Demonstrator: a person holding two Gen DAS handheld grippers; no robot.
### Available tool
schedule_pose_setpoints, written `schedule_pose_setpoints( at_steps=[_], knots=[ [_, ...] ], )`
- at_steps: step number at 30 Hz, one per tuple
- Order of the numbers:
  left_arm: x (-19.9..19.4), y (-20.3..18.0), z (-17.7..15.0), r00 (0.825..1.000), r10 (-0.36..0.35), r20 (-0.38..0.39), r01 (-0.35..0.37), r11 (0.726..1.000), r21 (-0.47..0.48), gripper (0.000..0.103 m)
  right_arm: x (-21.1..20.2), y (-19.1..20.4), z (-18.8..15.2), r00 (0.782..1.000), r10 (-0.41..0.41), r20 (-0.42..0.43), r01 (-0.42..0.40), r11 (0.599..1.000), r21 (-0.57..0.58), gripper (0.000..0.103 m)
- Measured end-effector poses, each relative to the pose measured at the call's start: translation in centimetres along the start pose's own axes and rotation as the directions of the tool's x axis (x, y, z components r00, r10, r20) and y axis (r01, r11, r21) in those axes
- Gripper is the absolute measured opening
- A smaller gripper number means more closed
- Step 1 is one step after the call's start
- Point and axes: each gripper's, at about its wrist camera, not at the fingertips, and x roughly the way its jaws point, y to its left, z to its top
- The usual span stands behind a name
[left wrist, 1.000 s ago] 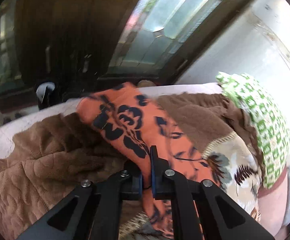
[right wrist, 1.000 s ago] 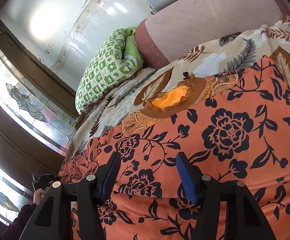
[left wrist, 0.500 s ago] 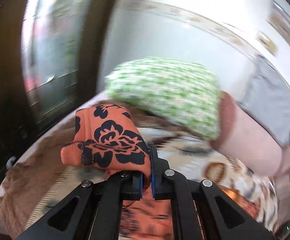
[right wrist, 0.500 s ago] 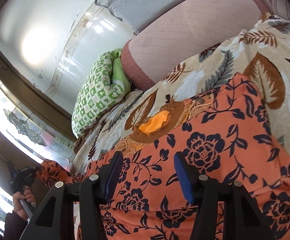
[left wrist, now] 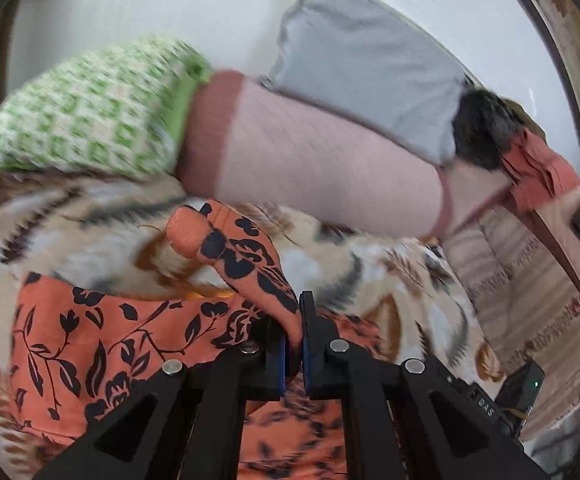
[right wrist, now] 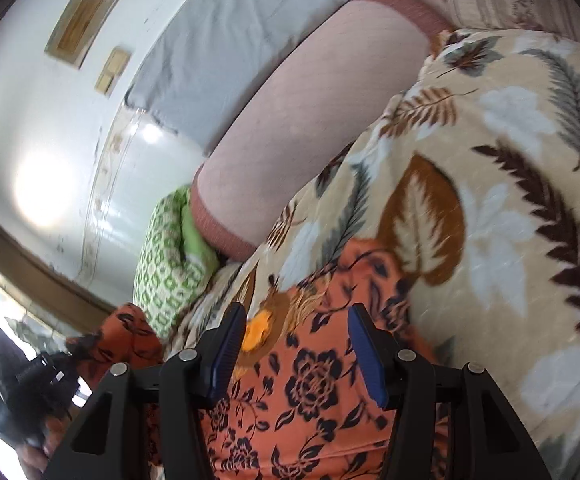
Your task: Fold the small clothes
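Basically mid-fold. Left gripper point(left wrist: 295, 354) is clamped on a bunched edge of the orange floral garment point(left wrist: 122, 336); the pinched cloth point(left wrist: 234, 248) stands up past the fingertips in a lifted flap, so I'd judge it's being carried across the rest of the piece to lay a fold. Rest of the garment lies flat on the leaf-print blanket point(left wrist: 394, 280) that covers the bed, mostly to the left of and under the gripper. Behind it: green patterned pillow point(left wrist: 86, 116), pink bolster point(left wrist: 322, 168), grey pillow point(left wrist: 366, 72) against the wall. None of them touch the garment.

Right gripper point(right wrist: 298, 348) has its jaws spread wide and nothing between them. It hovers low over the flat part of the garment point(right wrist: 310, 392), near the brown embroidered patch with the orange centre point(right wrist: 262, 330); can't tell if the fingers point(right wrist: 364, 350) press the cloth. Likely placed there to pin or catch the base layer while the left brings the flap over. The lifted flap and the other gripper show at far left in this view point(right wrist: 130, 336), blurred.

Risk: thin fabric, base layer may drag along if not pinned.
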Motion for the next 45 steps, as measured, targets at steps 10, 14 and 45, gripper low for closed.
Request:
schedule_pose_setpoints(
  at_steps=[10, 14, 45],
  knots=[
    [4.2, -0.7, -4.2, 0.989, -0.068, -0.133, 0.062, 0.997, -0.05, 0.057, 0.6, -2.7, 1.7, 0.998, 0.006, -0.062, 0.001, 0.993, 0.115, 0.058],
    [0.5, 4.0, -3.2, 0.997, 0.068, -0.032, -0.069, 0.997, -0.027, 0.065, 1.3, -1.9, 1.2, 0.996, -0.002, -0.088, 0.008, 0.998, 0.067, 0.058],
    [-2.2, 20.3, -11.5, 0.889, 0.457, -0.032, -0.449, 0.857, -0.251, 0.065, 6.7, 1.5, -1.8, 0.953, -0.243, -0.182, 0.182, 0.937, -0.297, 0.006]
  ],
)
